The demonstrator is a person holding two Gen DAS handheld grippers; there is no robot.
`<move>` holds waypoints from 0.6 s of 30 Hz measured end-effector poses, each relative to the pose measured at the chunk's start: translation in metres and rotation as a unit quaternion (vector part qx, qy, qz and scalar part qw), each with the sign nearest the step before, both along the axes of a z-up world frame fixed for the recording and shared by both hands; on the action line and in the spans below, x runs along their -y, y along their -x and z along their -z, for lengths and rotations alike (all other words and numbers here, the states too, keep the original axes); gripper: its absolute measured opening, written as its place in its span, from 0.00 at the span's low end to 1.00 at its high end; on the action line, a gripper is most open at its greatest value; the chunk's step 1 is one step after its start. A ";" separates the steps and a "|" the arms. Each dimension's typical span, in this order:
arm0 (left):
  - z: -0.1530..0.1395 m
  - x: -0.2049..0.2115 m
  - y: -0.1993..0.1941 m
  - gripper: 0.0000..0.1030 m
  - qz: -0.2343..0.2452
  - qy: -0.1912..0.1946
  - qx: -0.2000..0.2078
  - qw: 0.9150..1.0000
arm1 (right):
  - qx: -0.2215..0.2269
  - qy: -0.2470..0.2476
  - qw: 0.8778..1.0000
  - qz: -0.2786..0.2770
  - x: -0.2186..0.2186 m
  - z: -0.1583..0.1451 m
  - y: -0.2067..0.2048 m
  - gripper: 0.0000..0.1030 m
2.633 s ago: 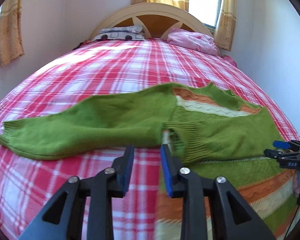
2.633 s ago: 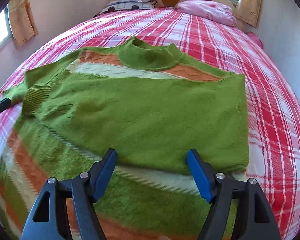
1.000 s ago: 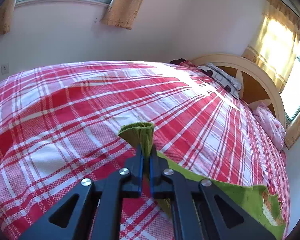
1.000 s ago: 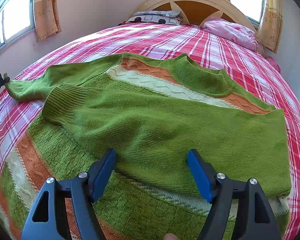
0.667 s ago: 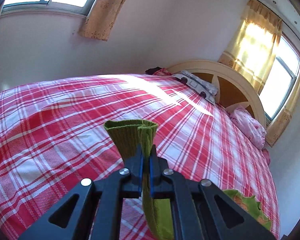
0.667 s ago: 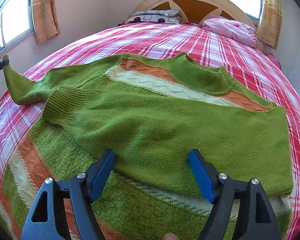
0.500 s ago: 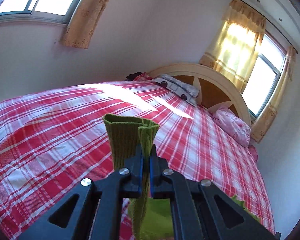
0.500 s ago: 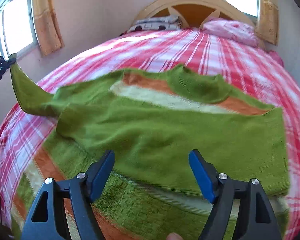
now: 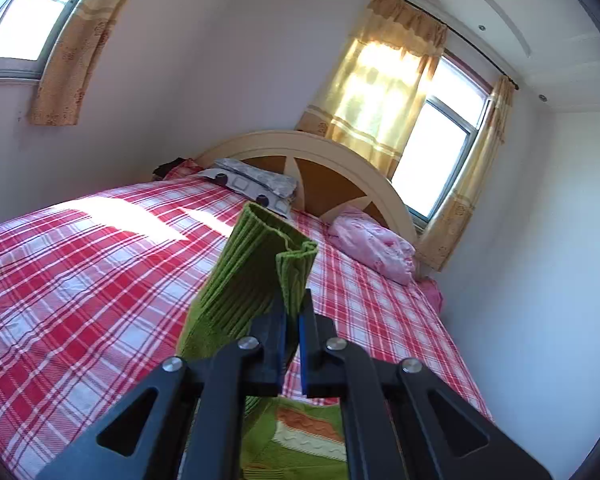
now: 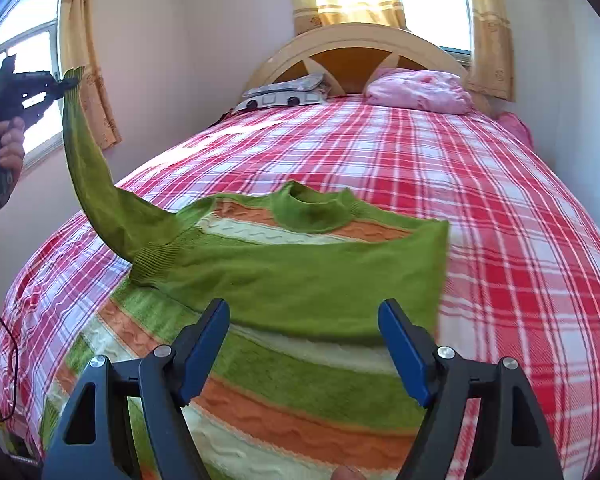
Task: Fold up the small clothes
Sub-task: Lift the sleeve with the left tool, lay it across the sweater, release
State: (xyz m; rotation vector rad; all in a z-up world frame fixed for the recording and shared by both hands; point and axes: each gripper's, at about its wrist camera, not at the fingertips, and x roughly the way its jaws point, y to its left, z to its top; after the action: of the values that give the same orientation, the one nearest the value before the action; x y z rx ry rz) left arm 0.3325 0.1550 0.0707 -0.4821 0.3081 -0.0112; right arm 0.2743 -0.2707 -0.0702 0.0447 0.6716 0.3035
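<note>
A green sweater with orange and cream stripes lies on the red plaid bed. One sleeve is folded across its chest. My left gripper is shut on the ribbed cuff of the other sleeve and holds it high in the air. In the right wrist view this gripper is at the upper left, with the sleeve hanging from it down to the sweater's shoulder. My right gripper is open and empty, hovering over the sweater's lower body.
A curved wooden headboard stands at the far end of the bed, with a grey patterned pillow and a pink bundle in front of it. Walls with curtained windows stand to the left and behind. A cable hangs at the left.
My left gripper has lifted the sleeve cuff from the bed to well above it and tilted upward. My right gripper has stayed open over the sweater, drawing back a little.
</note>
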 end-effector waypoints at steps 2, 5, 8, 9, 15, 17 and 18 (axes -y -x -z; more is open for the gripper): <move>-0.006 0.015 -0.005 0.05 0.015 -0.004 0.008 1.000 | -0.003 -0.001 1.000 0.011 0.013 0.005 0.007 0.75; -0.013 0.037 -0.012 0.05 0.036 -0.009 0.015 0.999 | -0.011 -0.005 1.000 0.026 0.031 0.014 0.019 0.75; -0.013 0.060 -0.020 0.05 0.059 -0.013 0.015 0.998 | -0.021 -0.010 0.999 0.034 0.045 0.023 0.030 0.75; -0.013 0.068 -0.022 0.05 0.067 -0.013 0.014 0.998 | -0.022 -0.010 0.999 0.036 0.050 0.026 0.034 0.75; 0.005 0.119 -0.031 0.05 0.112 -0.009 0.003 0.994 | -0.033 -0.011 0.998 0.047 0.067 0.042 0.046 0.75; 0.013 0.142 -0.030 0.05 0.126 -0.015 -0.001 0.992 | -0.039 -0.017 0.998 0.051 0.073 0.048 0.050 0.75; 0.024 0.155 -0.031 0.05 0.138 -0.017 -0.009 0.990 | -0.042 -0.020 0.998 0.053 0.075 0.052 0.051 0.75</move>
State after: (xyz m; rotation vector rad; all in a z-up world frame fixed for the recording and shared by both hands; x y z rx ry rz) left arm 0.3634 0.0001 0.0462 -0.4026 0.3903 -0.2696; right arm 0.2230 -0.3453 -0.1223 0.1313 0.7443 0.2135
